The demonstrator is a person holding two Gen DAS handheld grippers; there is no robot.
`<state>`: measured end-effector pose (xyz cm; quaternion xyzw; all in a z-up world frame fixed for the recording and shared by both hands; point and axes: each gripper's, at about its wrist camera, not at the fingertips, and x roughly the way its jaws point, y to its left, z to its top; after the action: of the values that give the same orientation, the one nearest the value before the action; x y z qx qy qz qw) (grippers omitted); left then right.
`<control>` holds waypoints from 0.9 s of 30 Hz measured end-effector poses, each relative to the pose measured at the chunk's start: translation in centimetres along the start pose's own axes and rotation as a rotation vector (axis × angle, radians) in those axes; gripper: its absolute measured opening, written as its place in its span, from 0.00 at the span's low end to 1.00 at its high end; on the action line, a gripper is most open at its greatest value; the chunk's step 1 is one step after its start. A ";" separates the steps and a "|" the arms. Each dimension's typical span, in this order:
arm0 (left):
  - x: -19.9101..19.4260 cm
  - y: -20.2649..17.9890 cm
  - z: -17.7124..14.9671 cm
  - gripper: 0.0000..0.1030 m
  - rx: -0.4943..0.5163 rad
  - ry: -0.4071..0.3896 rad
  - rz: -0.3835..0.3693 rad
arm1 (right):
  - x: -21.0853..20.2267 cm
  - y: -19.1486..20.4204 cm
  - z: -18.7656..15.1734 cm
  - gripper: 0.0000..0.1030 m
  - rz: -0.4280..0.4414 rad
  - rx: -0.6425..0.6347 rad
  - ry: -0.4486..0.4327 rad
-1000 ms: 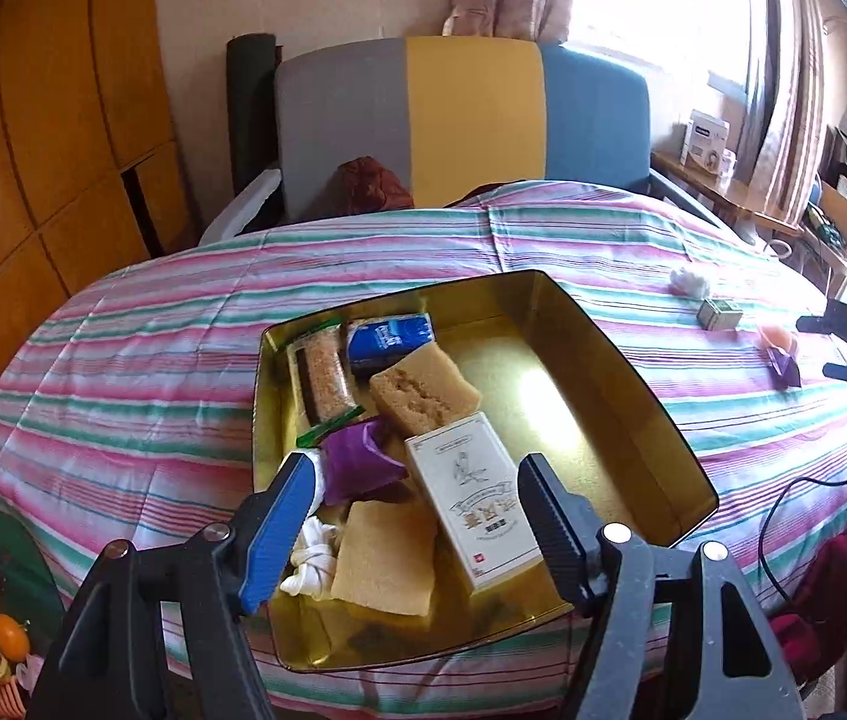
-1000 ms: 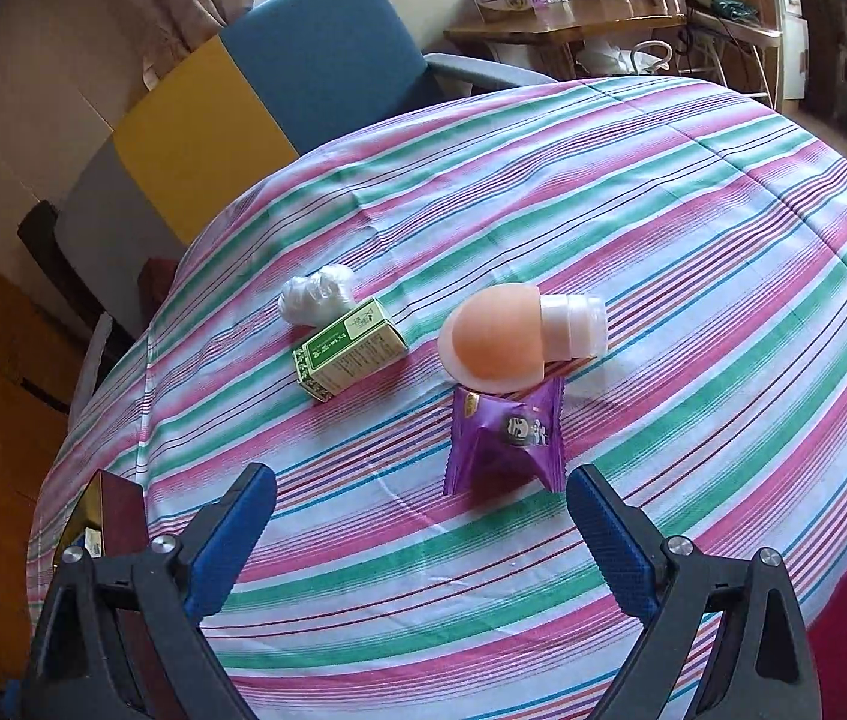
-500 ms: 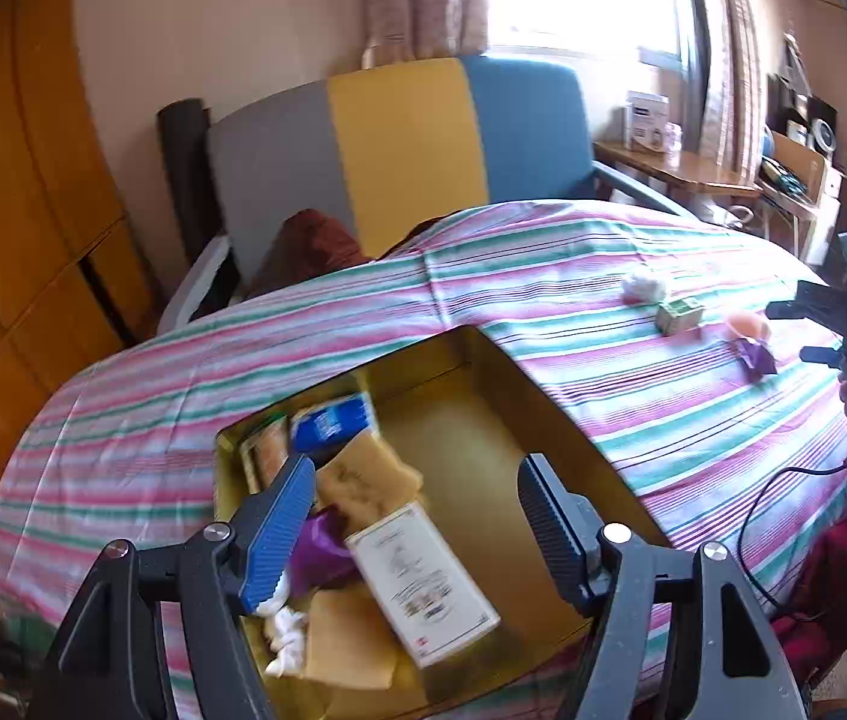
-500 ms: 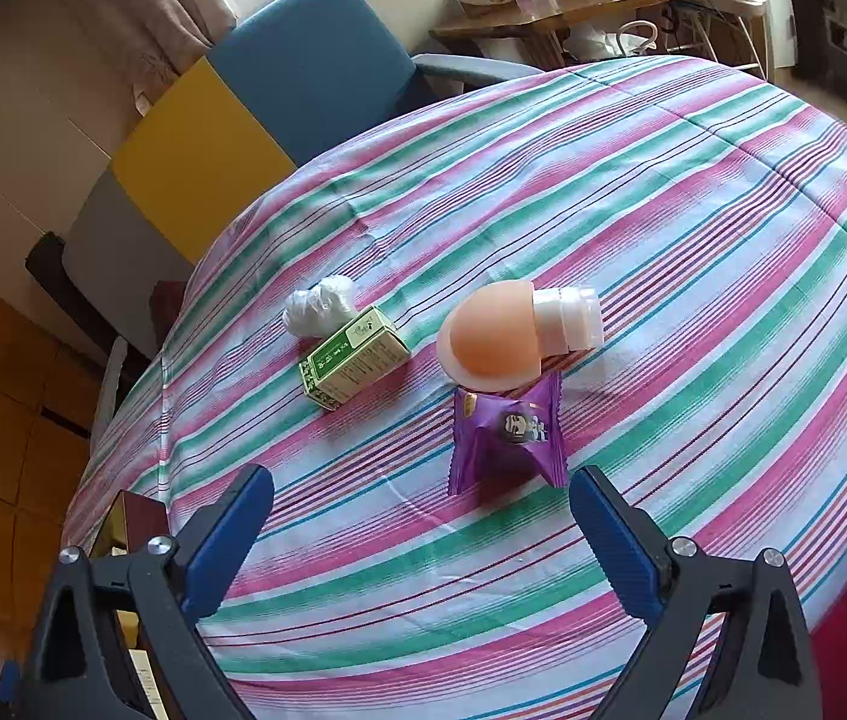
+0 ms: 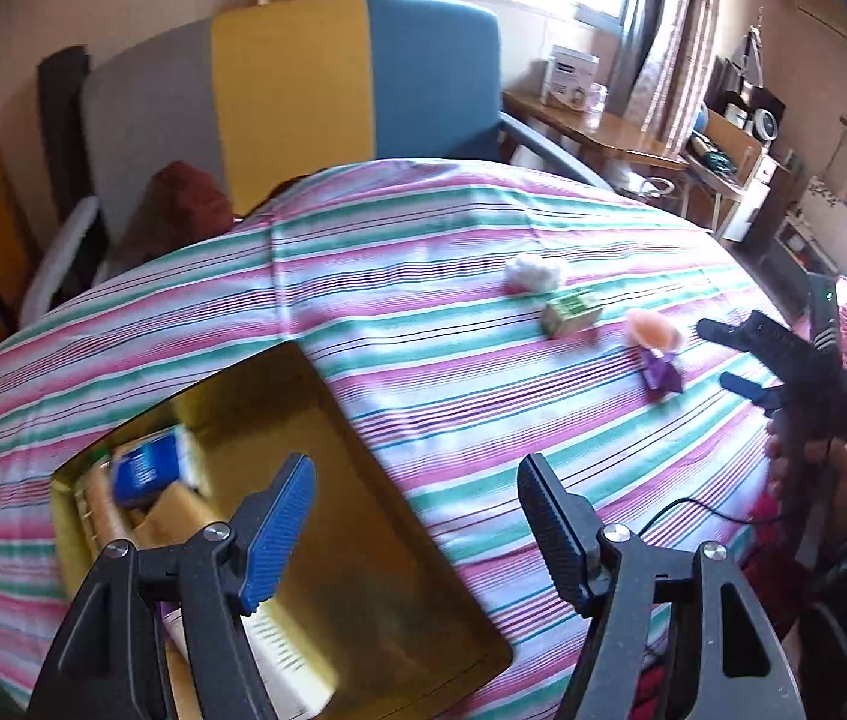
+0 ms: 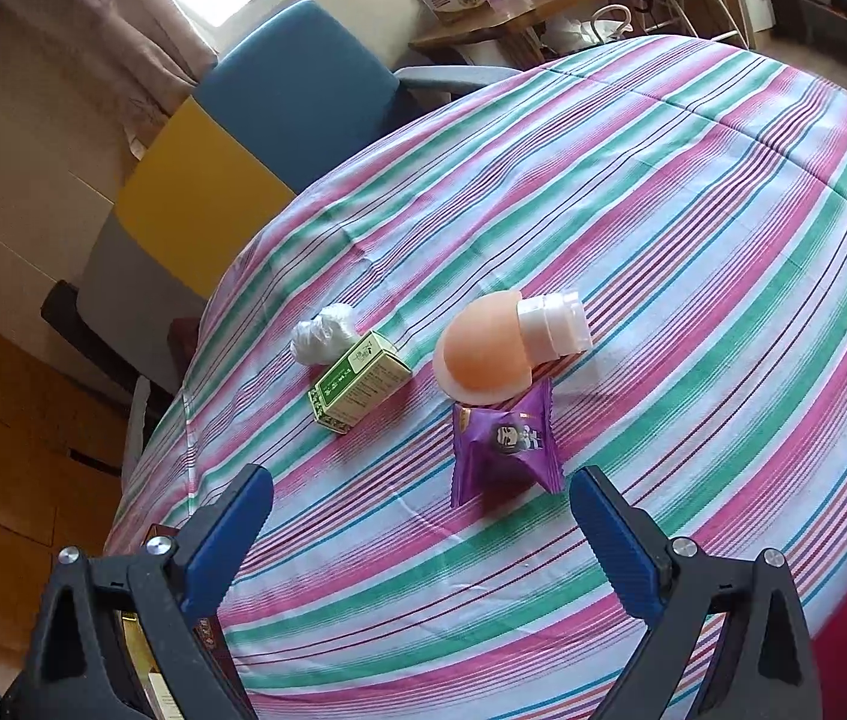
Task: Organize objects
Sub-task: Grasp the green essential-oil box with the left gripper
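The left gripper (image 5: pixel 414 531) had swung right off the gold tin (image 5: pixel 327 414), fingers apart and empty, like the right gripper's (image 6: pixel 420 519) near the purple packet (image 6: pixel 504 450).

My tin (image 5: pixel 417 546) sits on table's near left. Farther right on cloth (image 6: pixel 693 252): wad (image 6: pixel 324 336) behind box (image 6: pixel 360 384), bottle (image 6: pixel 507 348) touching wrapper (image 6: pixel 504 447) before it.
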<state>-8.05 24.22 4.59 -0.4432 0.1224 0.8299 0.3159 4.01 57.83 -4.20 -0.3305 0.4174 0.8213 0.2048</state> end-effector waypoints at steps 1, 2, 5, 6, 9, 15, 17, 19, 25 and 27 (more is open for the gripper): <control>0.6 -0.8 0.5 0.69 0.012 0.006 -0.015 | -0.3 -0.2 0.0 0.97 0.000 0.009 -0.014; 1.1 -1.5 1.0 0.69 0.023 0.013 -0.025 | -0.8 -0.4 0.1 0.97 0.004 0.026 -0.038; 3.6 -3.6 2.6 0.69 0.048 0.041 -0.063 | -2.7 -2.2 0.6 0.98 0.023 0.116 -0.130; 4.5 -4.4 3.1 0.69 0.054 0.051 -0.070 | -3.1 -2.9 0.7 0.98 0.033 0.156 -0.149; 7.0 -6.9 4.4 0.69 0.115 0.057 -0.074 | -3.7 -4.6 0.9 0.99 0.079 0.253 -0.173; 12.7 -10.3 6.7 0.69 0.215 0.092 -0.075 | -3.8 -5.6 1.1 0.99 0.136 0.311 -0.170; 14.5 -11.2 7.2 0.69 0.256 0.099 -0.084 | -3.7 -5.7 1.2 1.00 0.157 0.326 -0.164; 16.1 -12.1 7.7 0.70 0.294 0.095 -0.079 | -3.5 -5.9 1.2 1.00 0.173 0.341 -0.159; 19.9 -13.4 9.1 0.79 0.319 0.107 -0.103 | -2.5 -5.7 1.2 1.00 0.211 0.342 -0.110; 20.7 -13.8 9.6 0.79 0.327 0.099 -0.117 | -2.2 -5.5 1.1 1.00 0.217 0.335 -0.096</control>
<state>-14.09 48.11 -5.63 -0.4326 0.2451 0.7564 0.4250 8.50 61.77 -5.21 -0.2055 0.5713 0.7724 0.1867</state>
